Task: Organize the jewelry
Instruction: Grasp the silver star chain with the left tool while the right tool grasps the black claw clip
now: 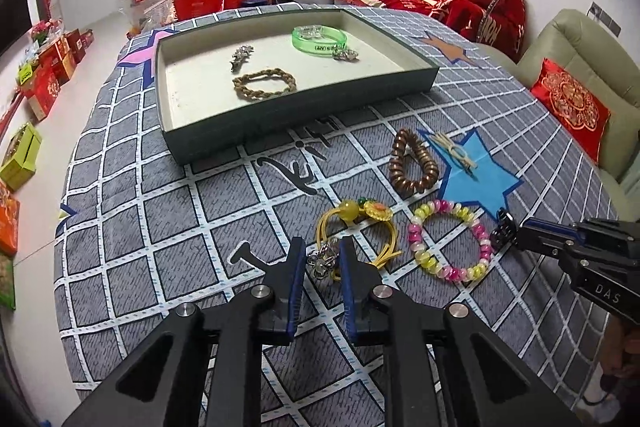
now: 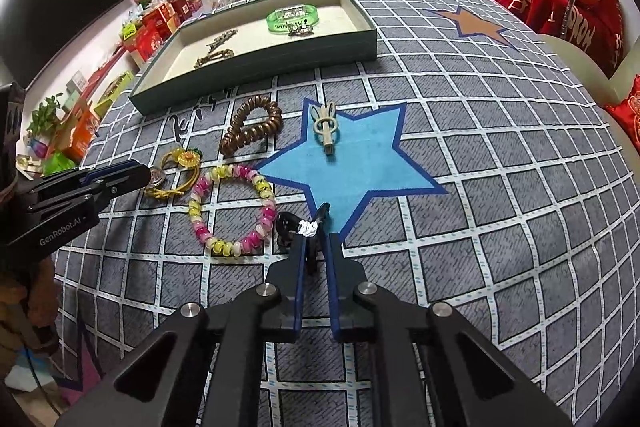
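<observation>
**Both grippers closing on pieces still outside the tray**

The left gripper (image 1: 322, 255) has its blue-padded fingers narrowly spread around a small silver charm (image 1: 320, 261) beside the yellow cord bracelet with amber bead and flower (image 1: 356, 227); whether the pads already touch the charm I cannot tell; the right gripper (image 2: 314, 247) is pinching a small black clip with a white bit (image 2: 298, 227), just beside the pink, yellow and white beaded bracelet (image 2: 232, 207); the brown coil bracelet (image 2: 250, 125) and the cream bow-shaped hair clip (image 2: 326, 129) on the blue star lie loose on the grey checked cloth; the shallow dark-green tray with cream lining (image 1: 304, 107) already holds a green bangle (image 1: 320, 39), a woven tan bracelet (image 1: 264, 85) and a silver pin (image 1: 241, 57); the step in hand looks like pickup, with roughly half the pieces still out; next, the left needs a firm close on the charm without snagging the yellow cord, then both need a lift and carry over the tray wall.
</observation>
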`<action>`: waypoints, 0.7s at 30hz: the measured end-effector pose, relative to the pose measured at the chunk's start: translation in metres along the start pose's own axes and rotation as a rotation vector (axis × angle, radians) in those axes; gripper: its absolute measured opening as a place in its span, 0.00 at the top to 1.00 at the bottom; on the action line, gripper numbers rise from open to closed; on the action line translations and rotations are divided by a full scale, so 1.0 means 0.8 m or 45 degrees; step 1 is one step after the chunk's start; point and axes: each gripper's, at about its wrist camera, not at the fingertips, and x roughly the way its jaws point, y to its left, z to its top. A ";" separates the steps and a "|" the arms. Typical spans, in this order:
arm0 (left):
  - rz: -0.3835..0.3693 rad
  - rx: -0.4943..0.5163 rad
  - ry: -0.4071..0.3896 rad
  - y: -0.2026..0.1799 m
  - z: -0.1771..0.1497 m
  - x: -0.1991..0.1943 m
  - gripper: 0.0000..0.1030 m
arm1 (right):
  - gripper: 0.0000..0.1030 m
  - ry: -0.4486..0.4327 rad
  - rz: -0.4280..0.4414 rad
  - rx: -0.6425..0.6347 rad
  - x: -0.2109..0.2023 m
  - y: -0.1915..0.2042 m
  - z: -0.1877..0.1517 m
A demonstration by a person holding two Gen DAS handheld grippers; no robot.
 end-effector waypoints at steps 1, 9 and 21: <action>-0.001 -0.001 -0.006 0.000 0.001 -0.002 0.67 | 0.90 0.000 0.004 0.005 0.000 -0.001 0.000; -0.018 0.001 -0.020 -0.004 0.003 -0.009 0.67 | 0.59 0.005 0.052 -0.014 0.000 0.004 0.001; -0.015 -0.019 -0.016 0.000 -0.001 -0.013 0.67 | 0.78 0.027 0.020 0.014 0.019 0.004 0.006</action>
